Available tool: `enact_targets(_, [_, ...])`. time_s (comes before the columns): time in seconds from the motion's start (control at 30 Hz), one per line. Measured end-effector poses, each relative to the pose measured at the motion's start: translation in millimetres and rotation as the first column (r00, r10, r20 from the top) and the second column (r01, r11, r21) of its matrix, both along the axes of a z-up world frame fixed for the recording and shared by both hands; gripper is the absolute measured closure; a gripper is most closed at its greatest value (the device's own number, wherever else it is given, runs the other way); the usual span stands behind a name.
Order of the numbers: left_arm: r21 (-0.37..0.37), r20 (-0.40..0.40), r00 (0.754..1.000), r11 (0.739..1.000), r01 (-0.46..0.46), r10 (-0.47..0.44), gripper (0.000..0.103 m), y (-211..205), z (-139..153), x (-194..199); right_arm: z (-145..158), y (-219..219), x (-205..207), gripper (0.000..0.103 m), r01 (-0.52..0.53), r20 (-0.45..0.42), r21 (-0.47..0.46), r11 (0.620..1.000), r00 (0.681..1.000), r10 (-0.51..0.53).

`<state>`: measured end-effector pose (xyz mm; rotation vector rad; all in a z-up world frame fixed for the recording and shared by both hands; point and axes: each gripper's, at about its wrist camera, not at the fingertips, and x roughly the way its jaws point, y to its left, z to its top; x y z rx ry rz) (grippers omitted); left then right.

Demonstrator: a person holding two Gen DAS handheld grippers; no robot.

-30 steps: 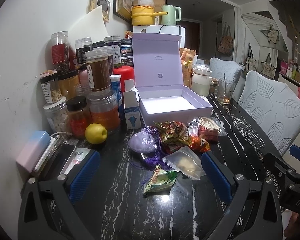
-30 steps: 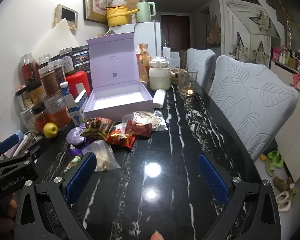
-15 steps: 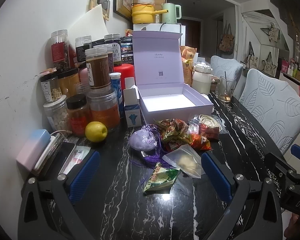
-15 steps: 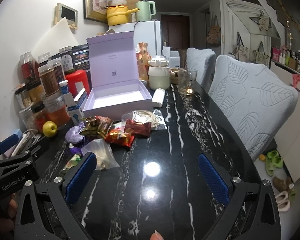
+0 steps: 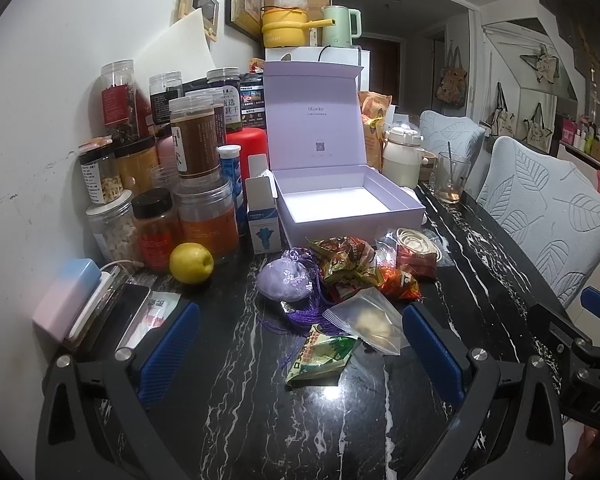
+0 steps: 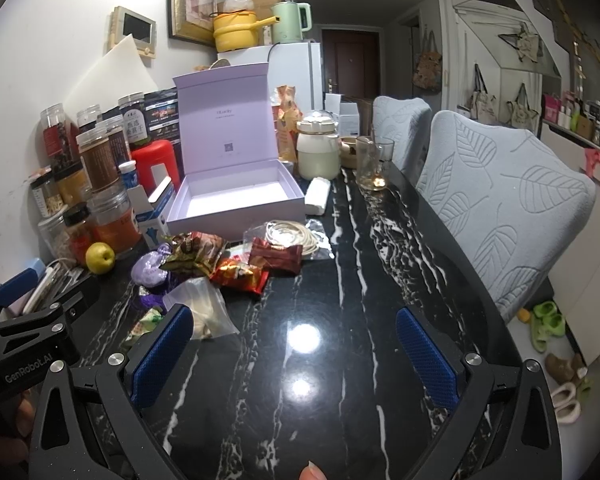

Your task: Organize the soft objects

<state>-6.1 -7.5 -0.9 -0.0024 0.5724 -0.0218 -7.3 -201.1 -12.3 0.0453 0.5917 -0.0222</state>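
An open lilac box (image 5: 350, 204) (image 6: 236, 196) with its lid up stands on the black marble table (image 5: 380, 420) (image 6: 380, 300). In front of it lies a heap of soft packets: a purple sachet (image 5: 284, 280) (image 6: 150, 270), crinkled snack bags (image 5: 350, 266) (image 6: 198, 254), red wrappers (image 5: 414, 260) (image 6: 276, 258), a clear zip bag (image 5: 366, 322) (image 6: 204, 308) and a green packet (image 5: 322, 354). My left gripper (image 5: 300, 352) hangs open just short of the green packet. My right gripper (image 6: 294, 350) is open over bare table, right of the heap.
Jars (image 5: 196, 148), a lemon (image 5: 191, 263) and a small white carton (image 5: 262, 216) crowd the left wall side. A phone and pastel case (image 5: 70, 300) lie at the near left. A cream pot (image 6: 318, 150), a glass (image 6: 370, 168) and padded chairs (image 6: 500, 208) stand to the right.
Both grippers have drifted slightly backward and up, so the heap sits a little farther off. Nothing on the table has moved.
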Motion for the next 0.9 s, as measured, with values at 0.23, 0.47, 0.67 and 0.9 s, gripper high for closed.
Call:
enact_targets(0.23, [0.001, -0.001, 1.0, 1.0, 0.001, -0.001, 0.0, -0.8, 0.3, -0.2, -0.1, 0.3, 0.2, 0.0, 0.001, 0.0, -0.001, 1.0, 1.0, -0.001])
enact_targets(0.47, [0.002, -0.005, 1.0, 1.0, 0.001, -0.001, 0.0, -0.8, 0.7, -0.3, -0.3, 0.4, 0.2, 0.0, 0.0, 0.0, -0.001, 1.0, 1.0, 0.0])
enact_targets(0.67, [0.002, -0.004, 1.0, 1.0, 0.001, -0.001, 0.0, -0.6, 0.7, -0.2, -0.4, 0.1, -0.3, 0.0, 0.0, 0.0, -0.002, 1.0, 1.0, 0.0])
enact_targets(0.9, [0.002, -0.008, 1.0, 1.0, 0.003, -0.003, 0.0, 0.8, -1.2, -0.8, -0.4, -0.1, -0.4, 0.0, -0.001, -0.001, -0.001, 1.0, 1.0, 0.001])
